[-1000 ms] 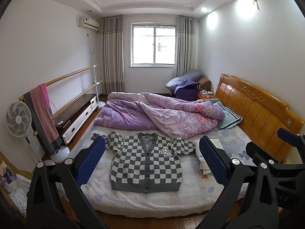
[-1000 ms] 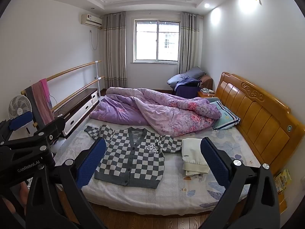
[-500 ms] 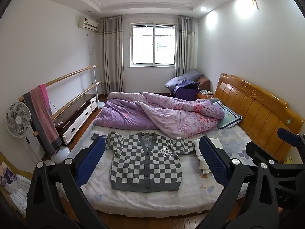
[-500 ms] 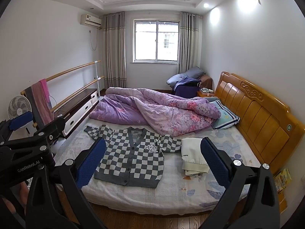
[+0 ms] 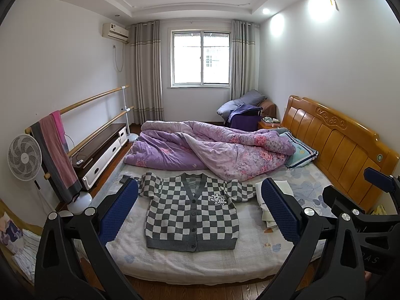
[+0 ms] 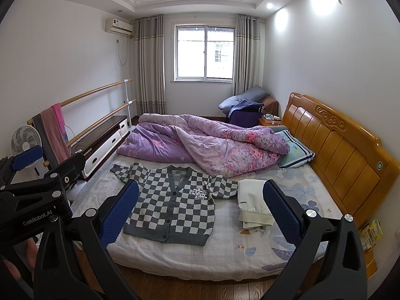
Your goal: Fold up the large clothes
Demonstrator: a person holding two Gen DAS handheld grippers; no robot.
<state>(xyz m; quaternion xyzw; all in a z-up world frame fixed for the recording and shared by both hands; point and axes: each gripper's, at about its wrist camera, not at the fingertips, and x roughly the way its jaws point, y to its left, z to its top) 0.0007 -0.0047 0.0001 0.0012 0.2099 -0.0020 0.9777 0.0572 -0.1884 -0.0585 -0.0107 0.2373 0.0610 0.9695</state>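
A grey-and-white checked cardigan [image 5: 192, 212] [image 6: 175, 207] lies flat and buttoned on the near half of the bed [image 5: 200, 262], sleeves spread to both sides. My left gripper [image 5: 200, 211] hangs open well short of the bed's foot, its blue pads framing the cardigan, nothing between them. My right gripper [image 6: 201, 211] is open too, at about the same distance, empty. The right gripper's body shows at the right edge of the left wrist view, and the left gripper's body at the left edge of the right wrist view.
A folded white garment stack [image 6: 252, 205] sits right of the cardigan. A crumpled purple quilt [image 5: 207, 150] covers the far half of the bed, with a pillow [image 5: 300, 152] by the wooden headboard [image 5: 342, 147]. Left stand a fan [image 5: 23, 157], a towel rail [image 5: 55, 155] and a low cabinet [image 5: 100, 150].
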